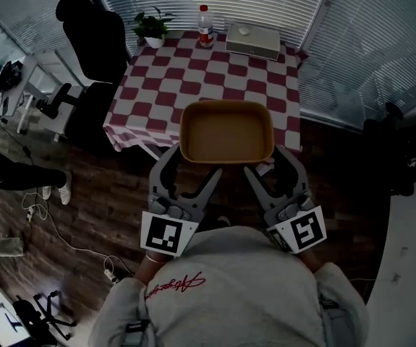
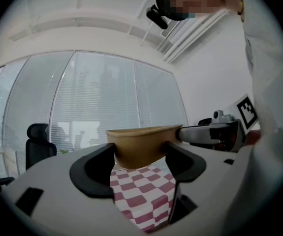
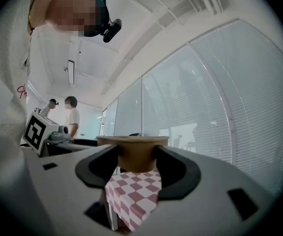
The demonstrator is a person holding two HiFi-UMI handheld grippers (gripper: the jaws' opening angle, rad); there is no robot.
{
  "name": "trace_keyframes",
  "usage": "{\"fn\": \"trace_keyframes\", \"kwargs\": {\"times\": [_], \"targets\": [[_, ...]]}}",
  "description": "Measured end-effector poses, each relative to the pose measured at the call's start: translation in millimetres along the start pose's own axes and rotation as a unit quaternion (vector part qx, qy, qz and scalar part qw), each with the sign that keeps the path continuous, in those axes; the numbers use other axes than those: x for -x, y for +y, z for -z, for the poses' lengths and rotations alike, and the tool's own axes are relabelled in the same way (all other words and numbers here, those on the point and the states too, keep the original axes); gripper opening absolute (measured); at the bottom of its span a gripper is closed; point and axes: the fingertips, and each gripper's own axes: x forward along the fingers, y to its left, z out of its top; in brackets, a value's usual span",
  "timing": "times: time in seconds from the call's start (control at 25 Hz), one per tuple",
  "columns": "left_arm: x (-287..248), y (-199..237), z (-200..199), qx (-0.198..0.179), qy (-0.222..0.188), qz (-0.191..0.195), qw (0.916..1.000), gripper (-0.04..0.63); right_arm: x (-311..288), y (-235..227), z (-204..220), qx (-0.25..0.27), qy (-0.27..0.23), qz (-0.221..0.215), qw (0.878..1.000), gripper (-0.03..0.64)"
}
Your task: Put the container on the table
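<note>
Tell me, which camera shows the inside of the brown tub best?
The head view. It looks down into the brown tub, so its whole rim and empty inside show. The left gripper view shows only one end of it from the side, and the right gripper view the other end. Neither shows the inside.

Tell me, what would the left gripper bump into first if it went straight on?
The left gripper clamps the tan oblong container in its jaws. Beyond that, the way looks free above the red-and-white checked table to the window blinds, though height is unclear.
</note>
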Motion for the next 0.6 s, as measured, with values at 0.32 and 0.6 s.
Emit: {"fn": "trace_keyframes", "kwargs": {"times": [0.32, 0.6], "targets": [[-4.1, -1.5, 1.8, -0.002, 0.001, 0.004, 1.0000, 0.327, 1.5, -3.6, 2.9, 0.001, 0.005, 0.004, 1.000, 0.238], [-12.5, -6.4, -1.7, -0.007, -0.001, 0.002, 1.0000, 0.327, 3.6, -12.3, 0.2, 0.006, 0.002, 0.001, 1.000, 0.238]]}}
